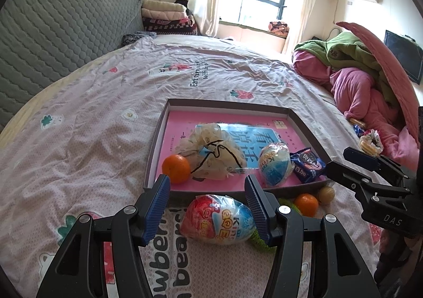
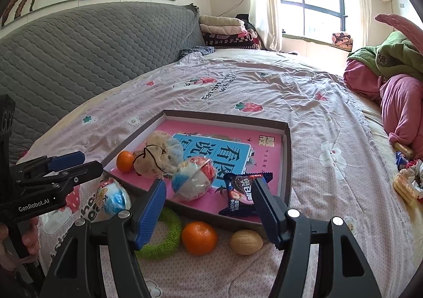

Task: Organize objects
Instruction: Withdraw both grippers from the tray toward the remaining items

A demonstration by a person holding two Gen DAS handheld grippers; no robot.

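Observation:
A shallow brown tray (image 1: 156, 144) (image 2: 286, 155) with a pink book in it lies on the bed. In it are an orange (image 1: 176, 168) (image 2: 125, 161), a cloth pouch (image 1: 211, 149) (image 2: 156, 155), a wrapped egg toy (image 1: 275, 163) (image 2: 194, 181) and a blue snack pack (image 1: 308, 164) (image 2: 242, 193). In front of the tray lie a second egg toy (image 1: 218, 218) (image 2: 112, 196), a green ring (image 2: 165, 237), a second orange (image 1: 306, 204) (image 2: 199, 237) and a walnut (image 1: 326, 194) (image 2: 246, 242). My left gripper (image 1: 207, 212) is open around the second egg toy. My right gripper (image 2: 208, 209) is open above the orange.
A grey quilted headboard (image 1: 53, 28) stands at the left. Pink and green bedding (image 1: 357, 81) is piled at the right, with snack packets (image 1: 368, 139) (image 2: 404, 181) beside it. Folded blankets (image 1: 169, 16) lie at the far end under the window.

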